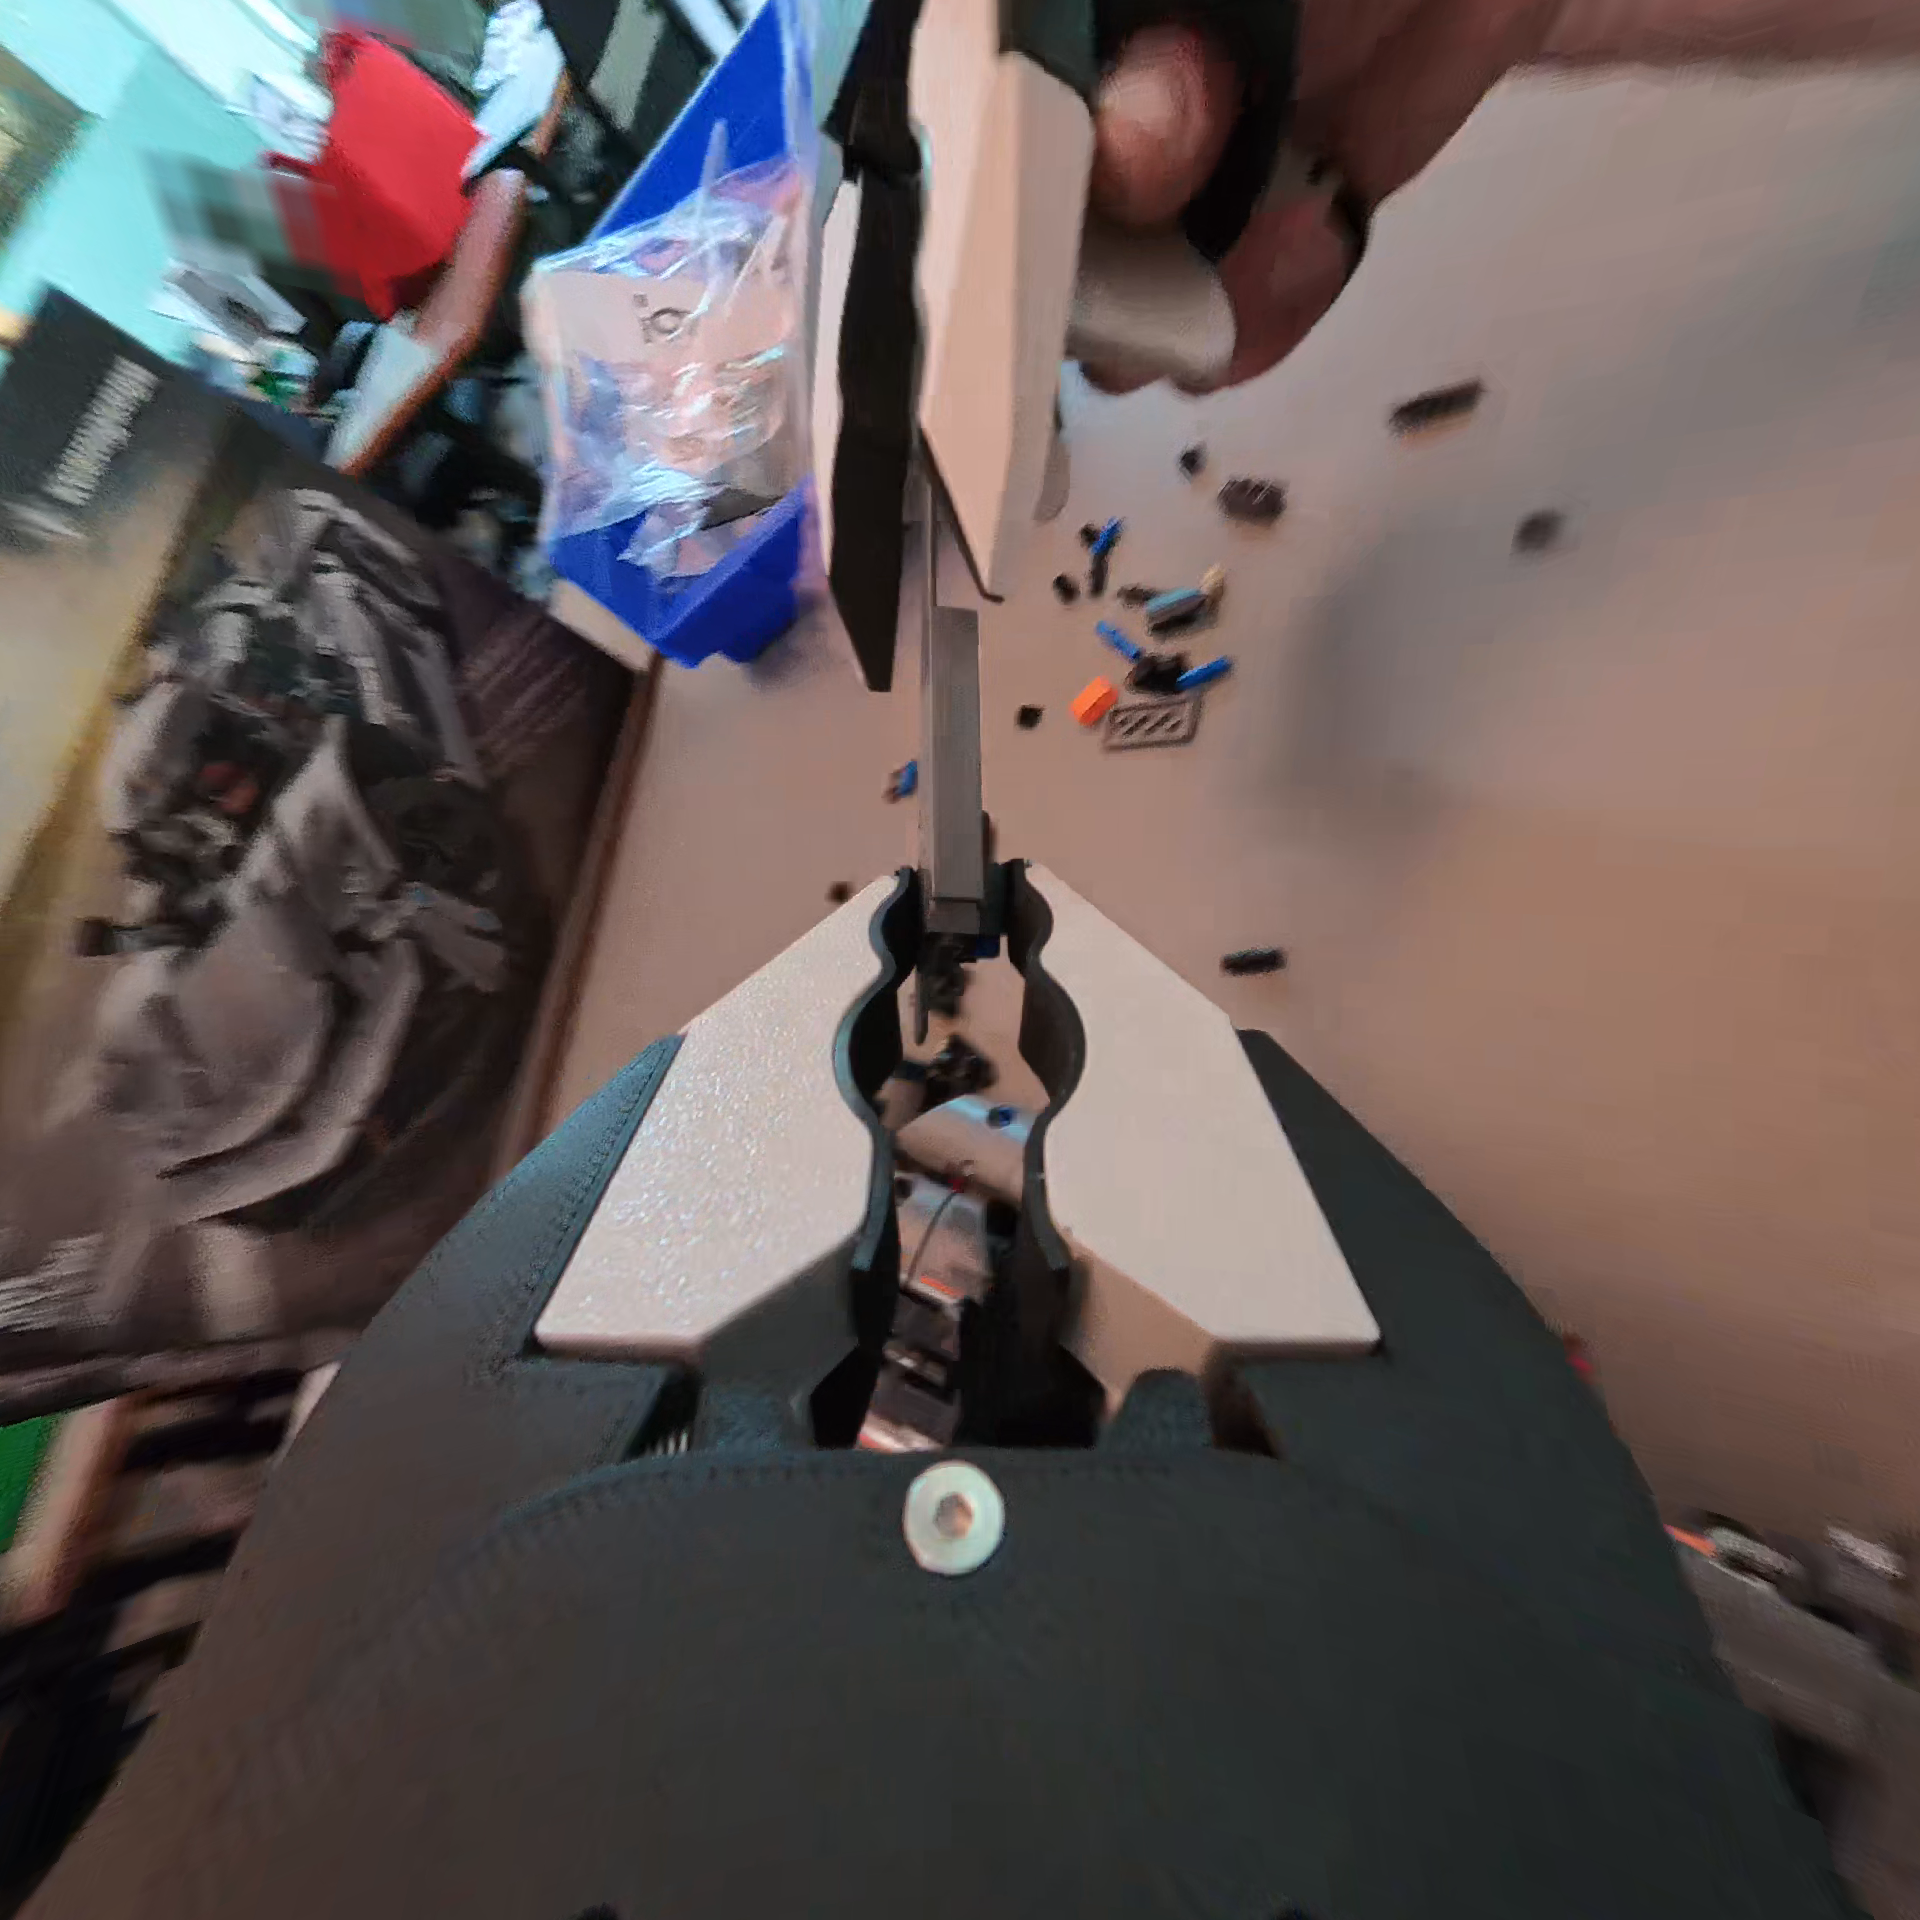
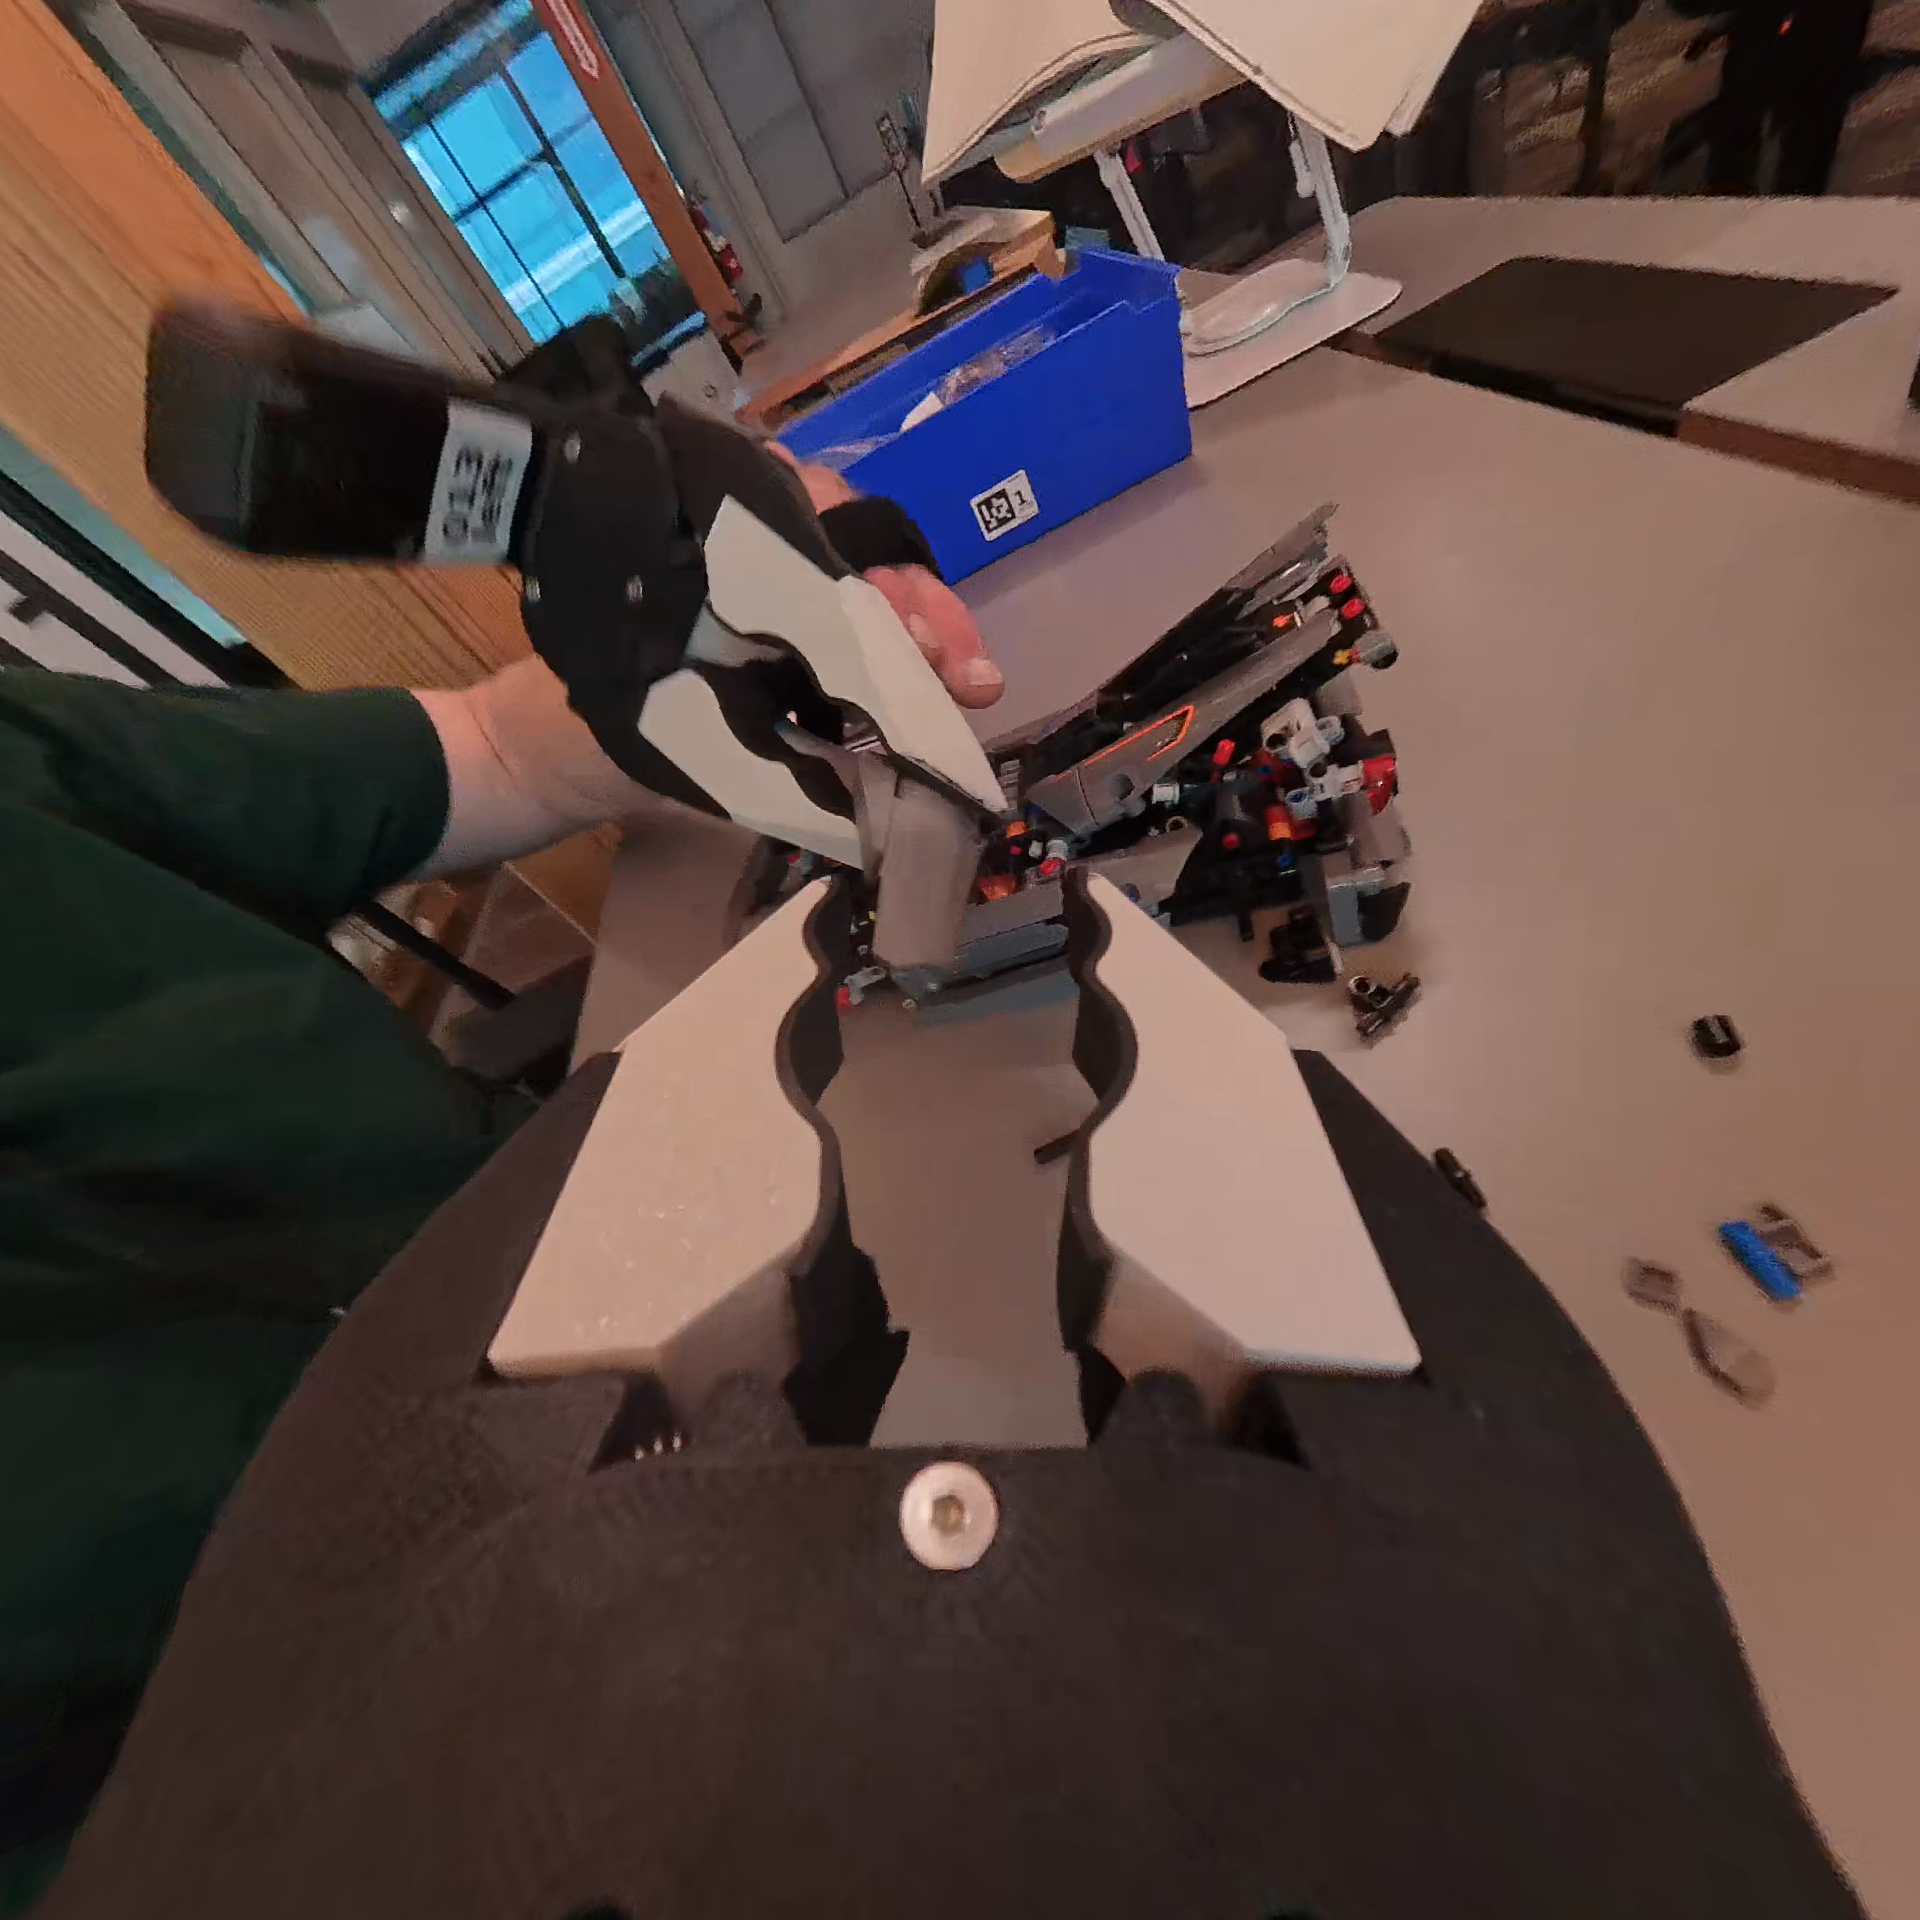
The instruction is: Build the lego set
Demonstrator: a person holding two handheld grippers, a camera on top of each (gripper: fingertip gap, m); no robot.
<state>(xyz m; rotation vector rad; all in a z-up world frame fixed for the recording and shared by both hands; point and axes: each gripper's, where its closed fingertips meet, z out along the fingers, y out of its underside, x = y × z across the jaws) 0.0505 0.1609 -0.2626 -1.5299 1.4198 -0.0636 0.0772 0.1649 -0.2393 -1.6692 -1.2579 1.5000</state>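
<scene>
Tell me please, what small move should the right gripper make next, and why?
Probably ease the open right gripper forward around the grey panel and close. The left gripper already pinches that panel on the lego model, so a second grip would steady it.

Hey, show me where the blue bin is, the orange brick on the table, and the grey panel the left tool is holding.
blue bin (image 2: 1049, 436): right wrist view, on its front wall.
orange brick (image 1: 1093, 699): left wrist view, on its top face.
grey panel (image 1: 954, 769): left wrist view, mid-length, above the left tool (image 1: 961, 899).
</scene>
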